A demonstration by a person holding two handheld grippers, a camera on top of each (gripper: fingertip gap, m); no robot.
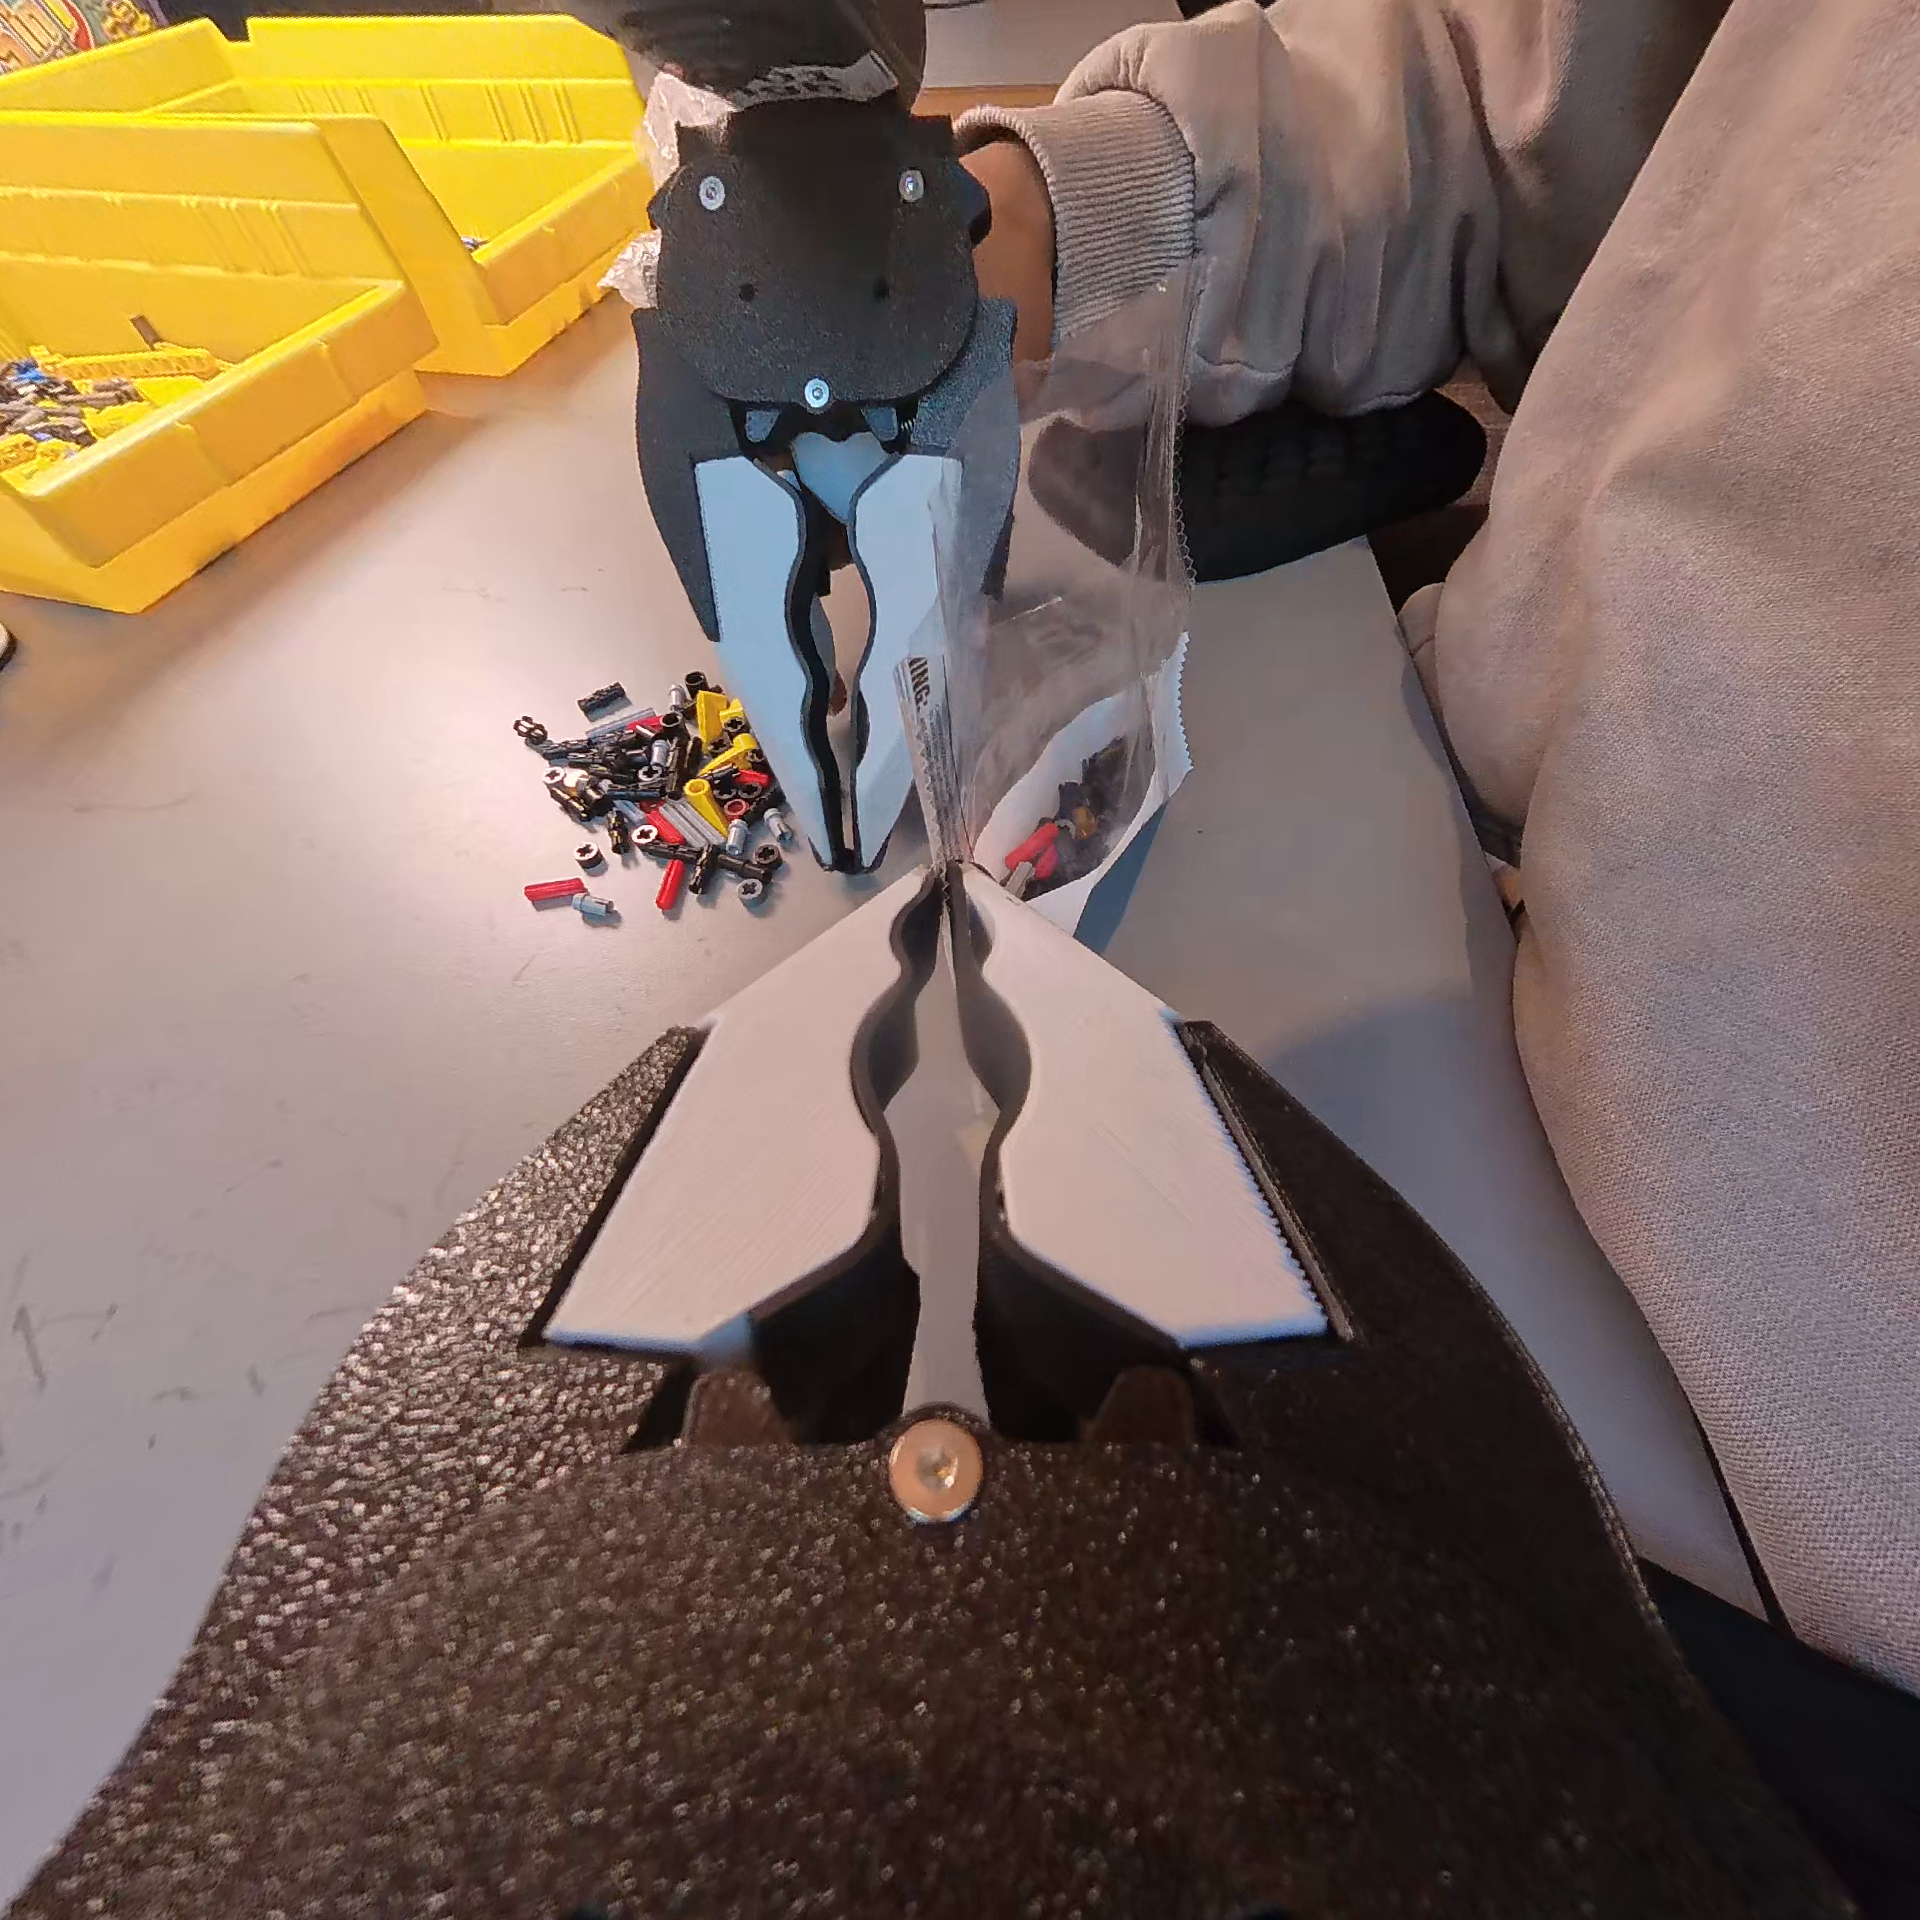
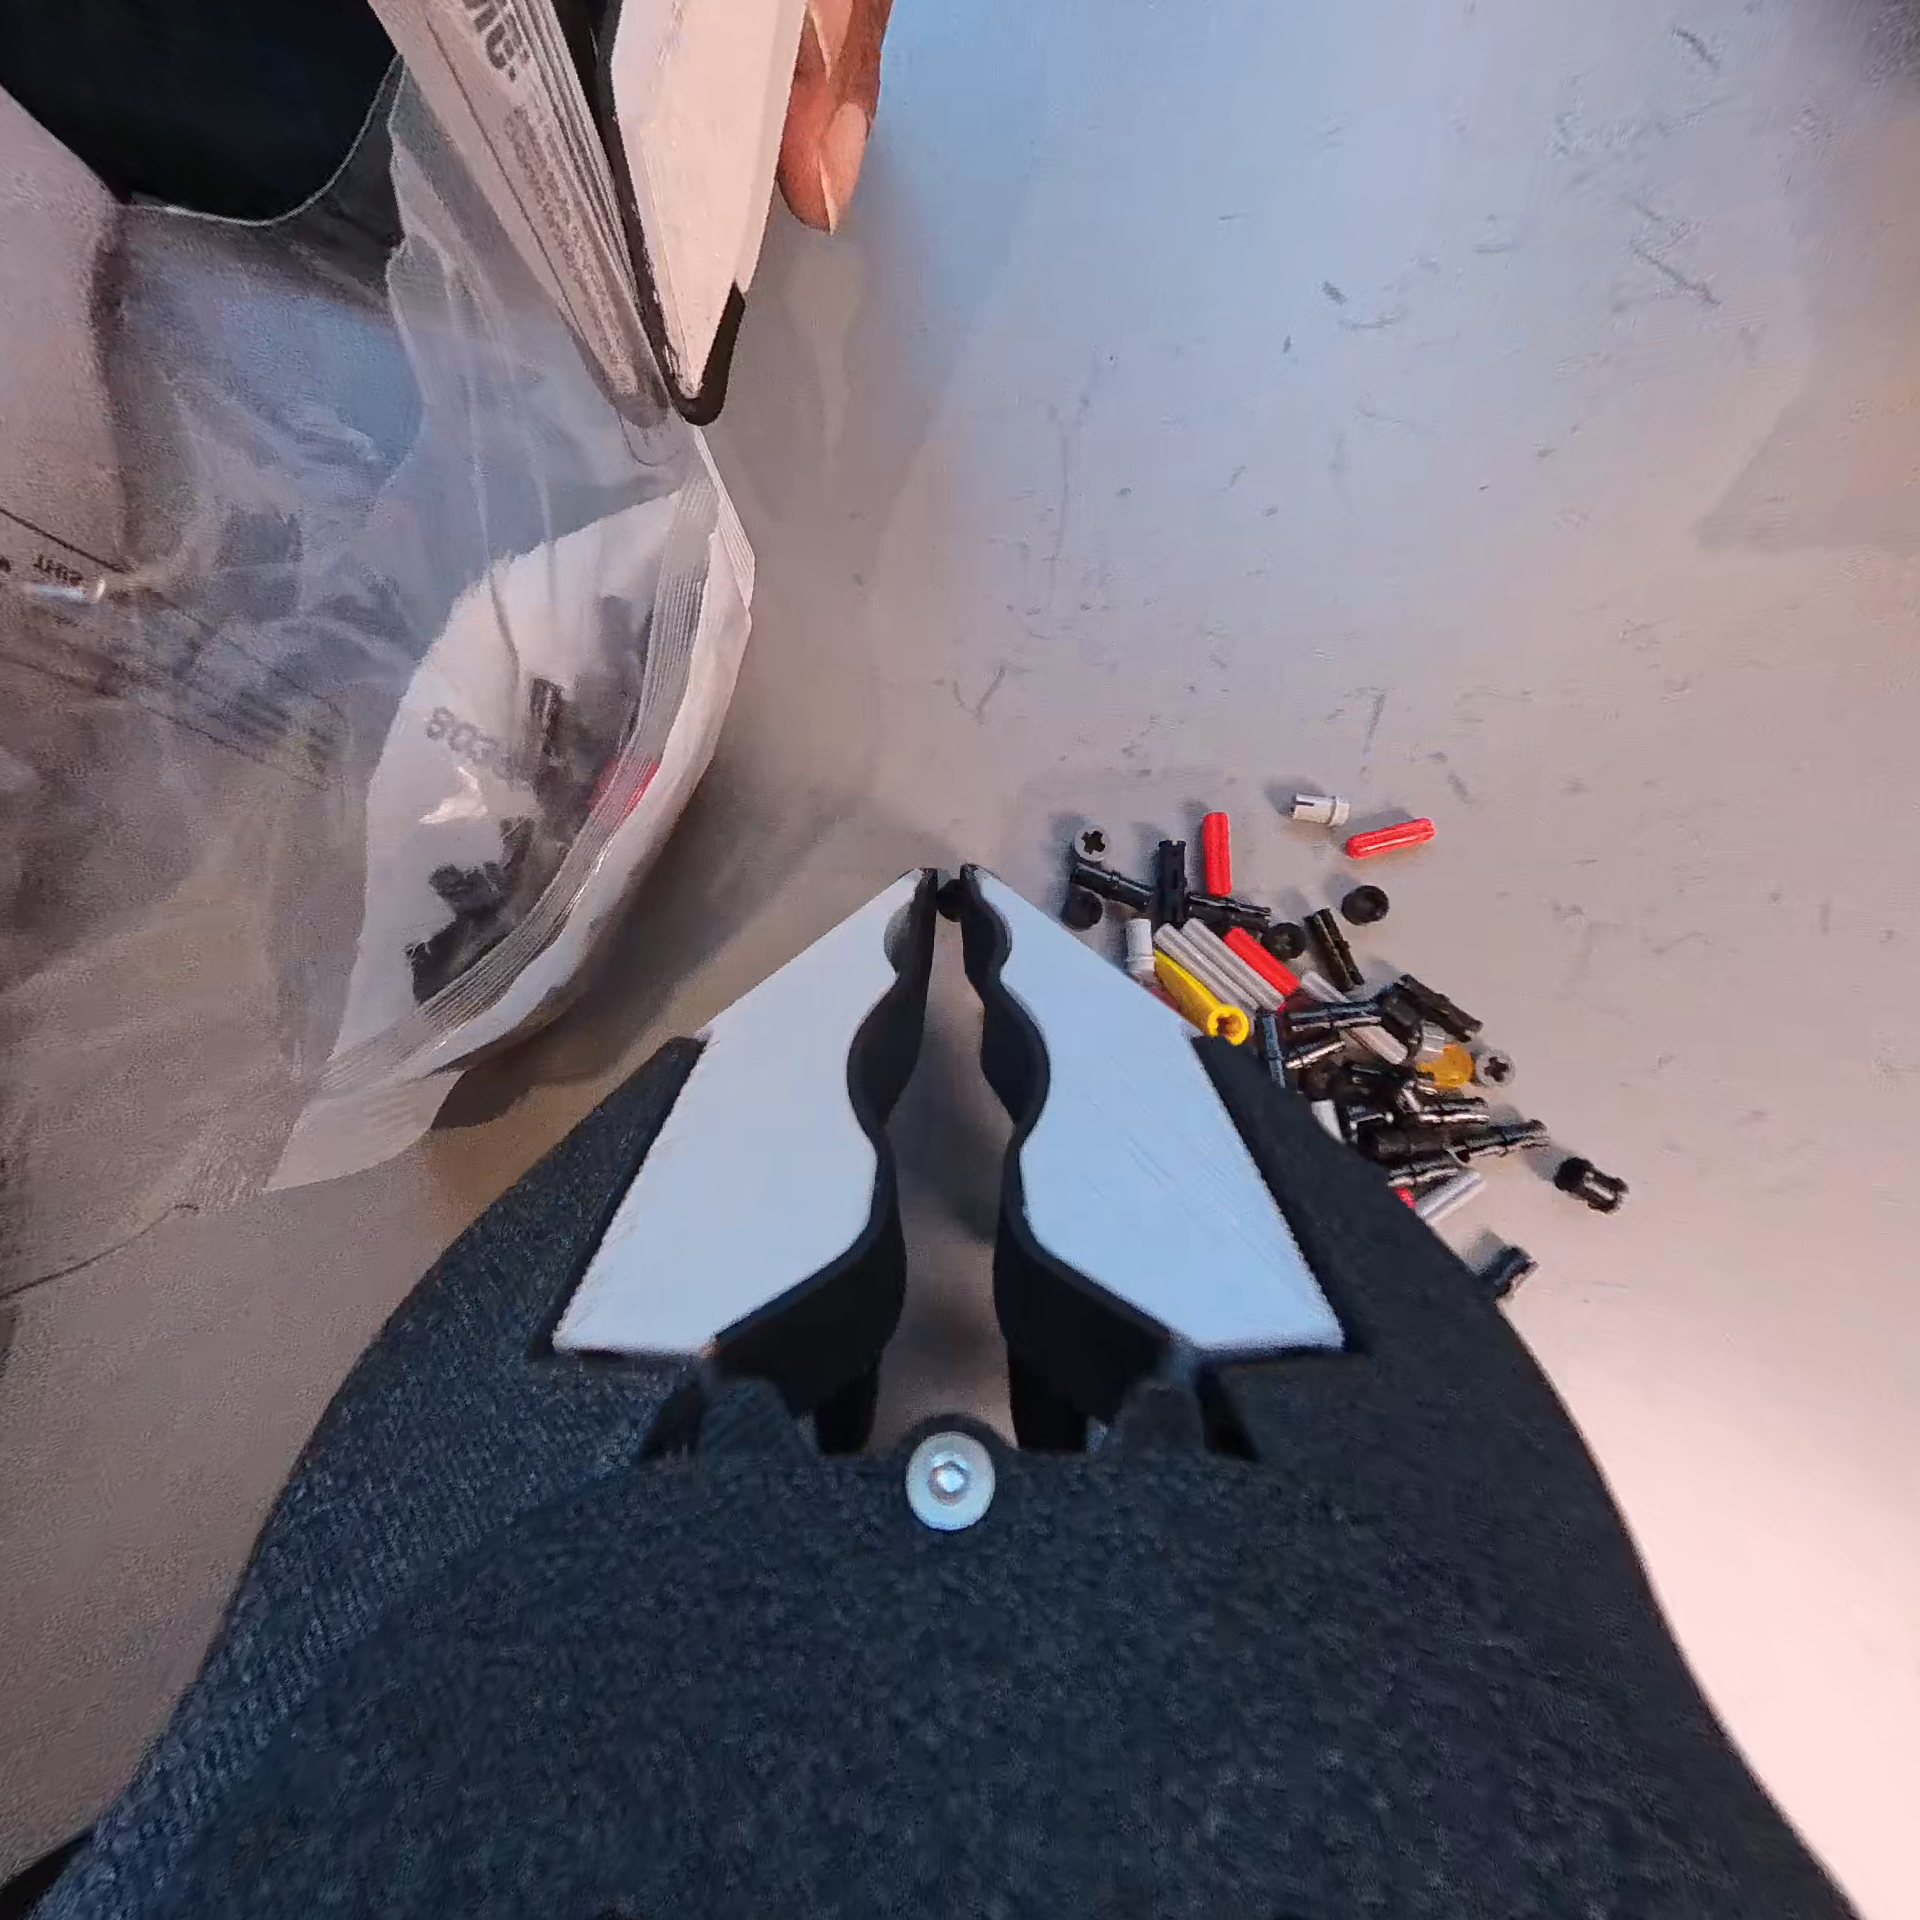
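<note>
My left gripper (image 1: 951,883) is shut on the edge of a clear plastic bag (image 1: 1091,540) and holds it up over the grey table. Small pieces lie in the bag's low end (image 1: 1075,821). The bag (image 2: 540,790) also shows at the left of the right wrist view, with the left gripper's finger (image 2: 696,208) above it. My right gripper (image 2: 948,891) points down at the table beside a pile of small black, red, grey and yellow pieces (image 2: 1330,1008). Its jaws are nearly closed on a small black piece (image 2: 950,898). The right gripper (image 1: 847,860) and the pile (image 1: 675,790) also show in the left wrist view.
Yellow bins (image 1: 260,312) stand at the back left of the table, one with small parts (image 1: 62,405) in it. A person's grey sleeve (image 1: 1299,208) and body fill the right side. The table's edge (image 1: 1455,748) runs along the right. My right fingertips sit around 8 cm from my left ones.
</note>
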